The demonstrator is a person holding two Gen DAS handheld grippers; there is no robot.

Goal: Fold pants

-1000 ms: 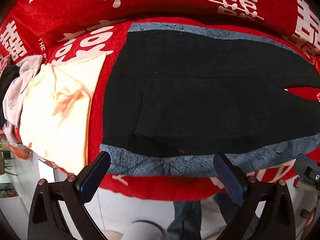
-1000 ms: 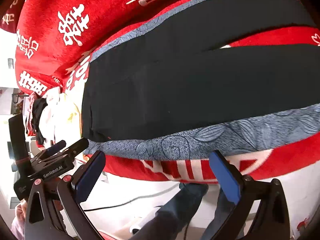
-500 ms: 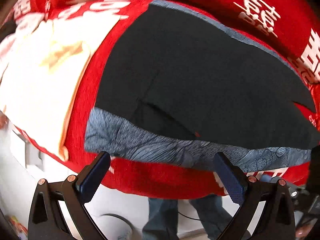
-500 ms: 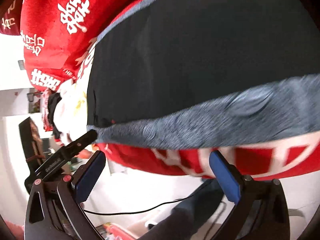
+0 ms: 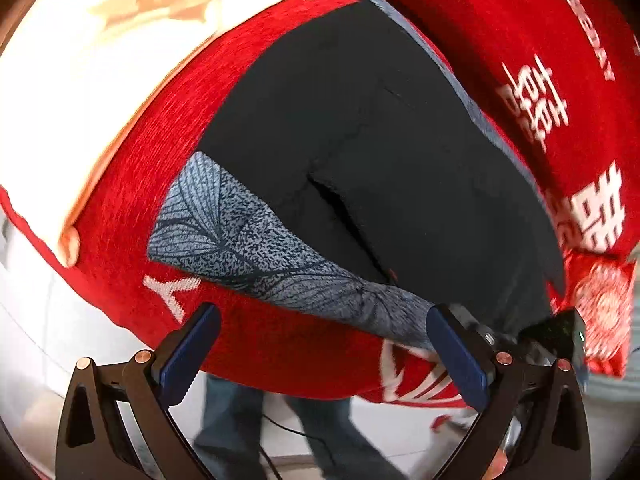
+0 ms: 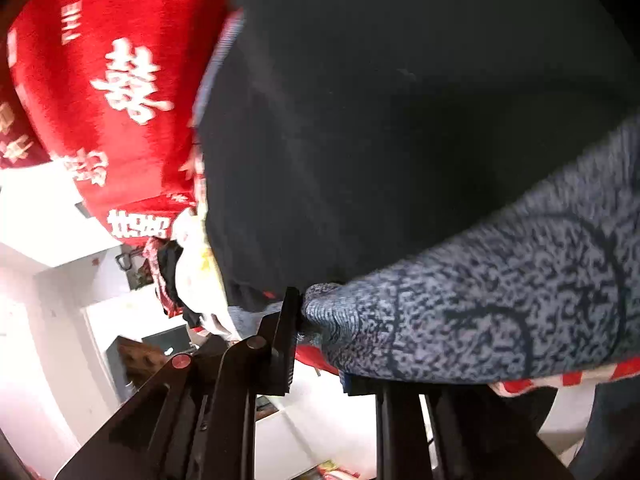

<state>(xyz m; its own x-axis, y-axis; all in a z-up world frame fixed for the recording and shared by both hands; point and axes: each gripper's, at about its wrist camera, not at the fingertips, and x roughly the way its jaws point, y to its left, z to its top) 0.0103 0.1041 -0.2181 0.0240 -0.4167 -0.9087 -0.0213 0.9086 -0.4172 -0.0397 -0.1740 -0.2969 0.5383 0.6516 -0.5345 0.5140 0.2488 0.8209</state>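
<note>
The pants [image 5: 392, 168] are dark, with a blue-grey leaf-patterned strip [image 5: 248, 244] along the near edge, and lie flat on a red blanket [image 5: 168, 120]. My left gripper [image 5: 320, 352] is open and empty, just off the blanket's near edge, below the patterned strip. In the right wrist view the pants [image 6: 400, 120] fill the frame. My right gripper [image 6: 320, 340] is shut on the bunched near edge of the patterned strip [image 6: 480, 312]. The right gripper's body shows in the left wrist view [image 5: 552, 332] by the strip.
A cream cloth [image 5: 80, 60] lies on the blanket left of the pants, next to other clothes [image 6: 172, 280]. The blanket has white characters [image 5: 532, 96]. A person's jeans-clad legs [image 5: 248, 432] stand below the edge. A white floor and furniture [image 6: 60, 280] lie beyond.
My right gripper has moved in to the pants' near edge and shut on the patterned strip. My left gripper has moved closer to the near edge and stays open.
</note>
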